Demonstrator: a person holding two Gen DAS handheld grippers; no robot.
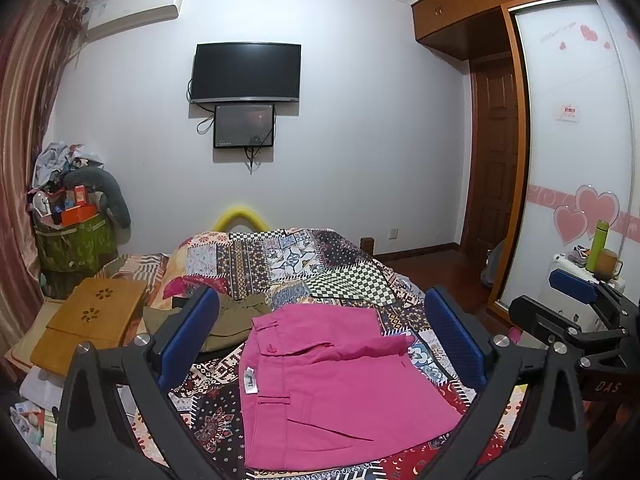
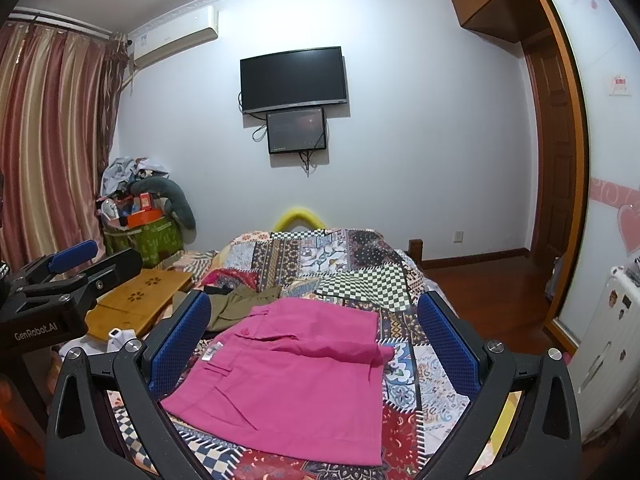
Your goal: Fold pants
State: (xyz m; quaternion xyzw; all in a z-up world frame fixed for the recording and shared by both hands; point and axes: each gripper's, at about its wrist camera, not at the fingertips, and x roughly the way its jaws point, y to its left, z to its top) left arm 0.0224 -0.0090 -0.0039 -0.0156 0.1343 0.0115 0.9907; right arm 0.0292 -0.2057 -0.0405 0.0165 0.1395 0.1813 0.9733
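Across the bed point(image 1: 352, 276) in front of you, a patchwork quilt point(image 2: 360, 264) in many prints covers the mattress, and the pink pants point(image 1: 336, 384) lie on it in a folded, roughly square bundle, waistband toward your left with a white label showing. One fold of pink cloth runs across the top of the bundle toward the right. Beyond the pants' far left corner sits an olive-green garment point(image 1: 236, 316), crumpled and touching the pink edge. Left of the bed you have a low wooden lap bench point(image 1: 92, 320) with flower cut-outs. On the far wall hangs a dark television point(image 2: 294, 78) with a smaller screen just under it.

Your left gripper point(image 1: 324, 340) hovers over the pants with its blue fingers point(image 1: 188, 336) spread wide, holding nothing. Your right gripper point(image 2: 320, 344) is likewise wide apart and empty, its fingers point(image 2: 448, 344) framing the bundle from either side without touching it.
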